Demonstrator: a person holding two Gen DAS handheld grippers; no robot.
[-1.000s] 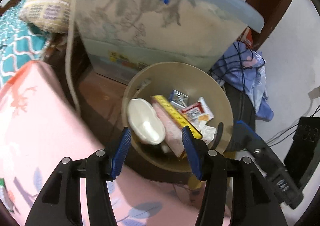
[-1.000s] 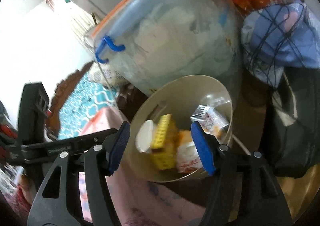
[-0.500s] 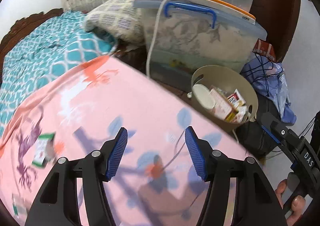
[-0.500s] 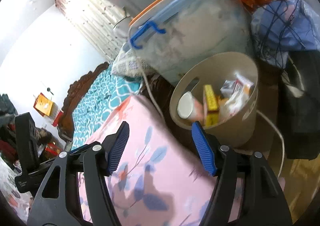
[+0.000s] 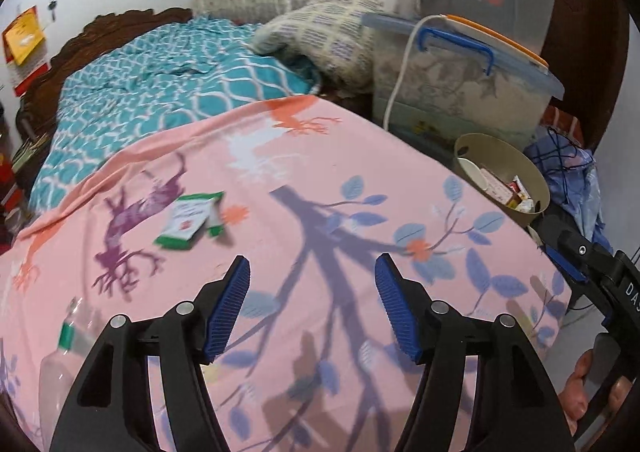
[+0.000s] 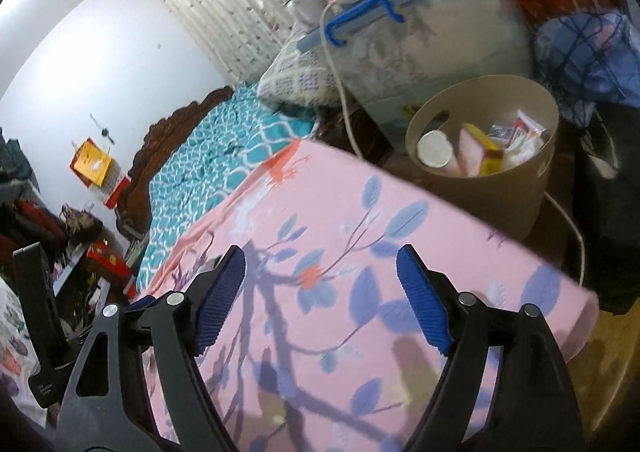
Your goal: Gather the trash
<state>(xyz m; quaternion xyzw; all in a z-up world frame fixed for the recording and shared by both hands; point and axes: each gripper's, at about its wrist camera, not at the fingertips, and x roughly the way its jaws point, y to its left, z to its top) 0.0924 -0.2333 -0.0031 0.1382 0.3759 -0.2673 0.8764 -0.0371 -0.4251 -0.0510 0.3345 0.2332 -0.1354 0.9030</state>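
Note:
A beige trash bin (image 5: pixel 532 187) stands beside the bed at the right, holding wrappers, a cup and a yellow box; it also shows in the right wrist view (image 6: pixel 516 203). A green-and-white wrapper (image 5: pixel 190 219) lies on the pink floral sheet (image 5: pixel 320 211). A clear plastic bottle with a green cap (image 5: pixel 64 360) lies at the lower left. My left gripper (image 5: pixel 312 308) is open and empty above the sheet. My right gripper (image 6: pixel 320 300) is open and empty over the bed's corner, and shows at the left wrist view's right edge (image 5: pixel 588 264).
A clear storage box with a blue handle (image 5: pixel 460 91) sits behind the bin, a white cable (image 5: pixel 400 79) hanging over it. A patterned pillow (image 5: pixel 332 23) and teal blanket (image 5: pixel 160 91) lie further up the bed. A blue netted bundle (image 6: pixel 592 55) lies right of the bin.
Both grippers have pulled back from over the bin and turned toward the bed. The wrapper and bottle on the sheet have come into the left wrist view.

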